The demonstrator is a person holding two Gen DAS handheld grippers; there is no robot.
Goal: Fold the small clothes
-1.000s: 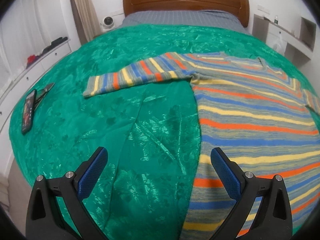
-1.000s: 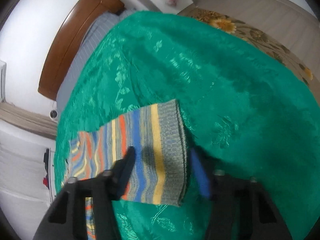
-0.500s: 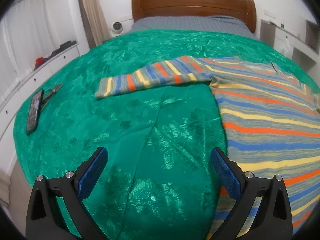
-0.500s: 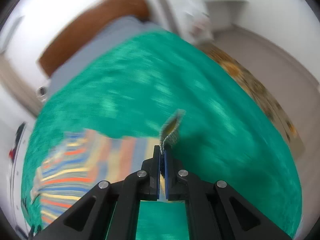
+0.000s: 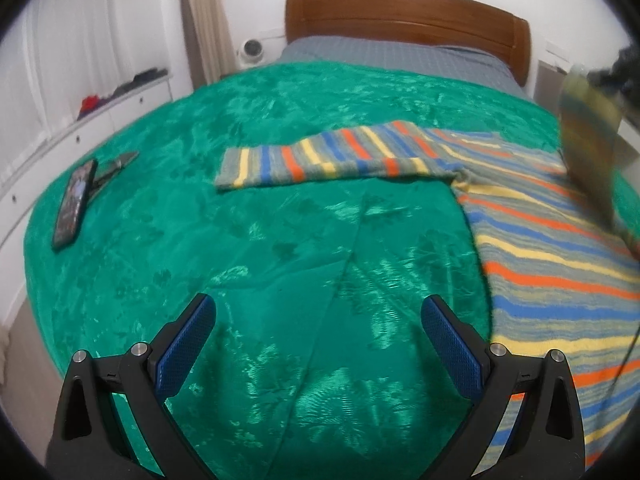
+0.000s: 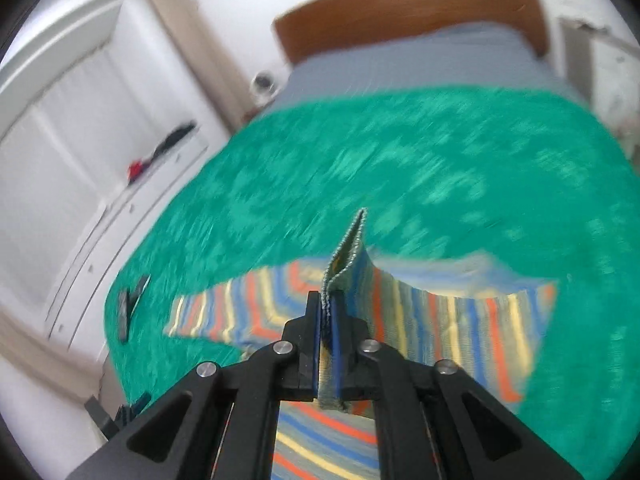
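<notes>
1. Left gripper [image 5: 318, 334]: jaws wide apart, empty, over bare bedspread [image 5: 200, 240].
2. Sweater [image 5: 560, 264] lies flat to its right; left sleeve [image 5: 336, 156] stretches leftward across the bed, nearest this gripper.
3. Right gripper [image 6: 329, 312]: jaws just eased slightly, right cuff [image 6: 346, 256] still pinched between them, lifted over the body.

Open blanket on my left, sweater filling the right

I have bare green blanket [image 5: 248, 240] ahead of the left gripper [image 5: 320, 340]; the striped sweater [image 5: 560, 264] covers the right side, its sleeve [image 5: 332, 156] stretched across farther out, and a phone [image 5: 74, 202] with a tool [image 5: 116, 164] beside it lies by the left edge.
</notes>
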